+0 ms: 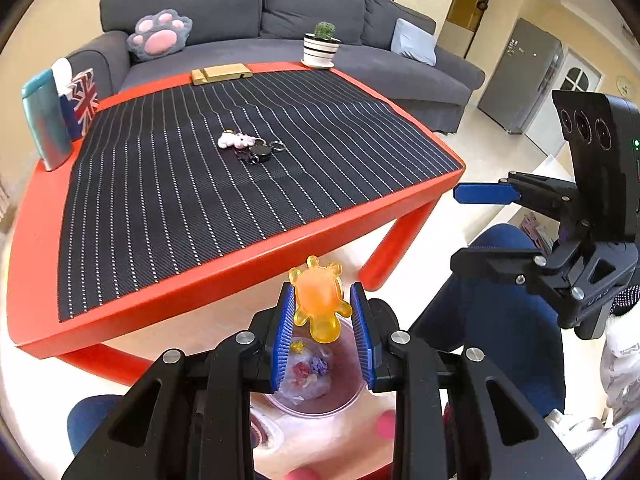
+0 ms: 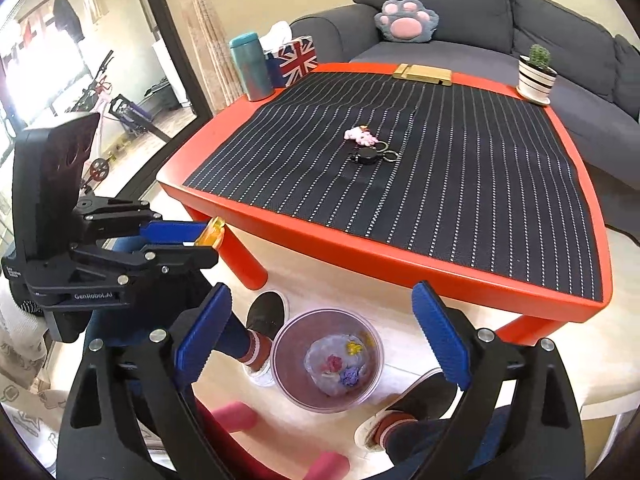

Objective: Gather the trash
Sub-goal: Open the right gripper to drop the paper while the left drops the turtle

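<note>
Orange gummy [image 1: 319, 302] partly hidden between left fingers [image 1: 283, 334].

keyring [image 2: 370, 146] on table [image 2: 440, 256], bin [image 2: 326, 362] on floor before it

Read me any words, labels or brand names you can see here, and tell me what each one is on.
"GenRobot.AI": on the black body of the left gripper, seen from the right wrist.
Dark lettering on the grey fridge: too small and blurred to read.
Raised marking on the right gripper body: not legible.
The tissue box shows a flag pattern, no words.
</note>
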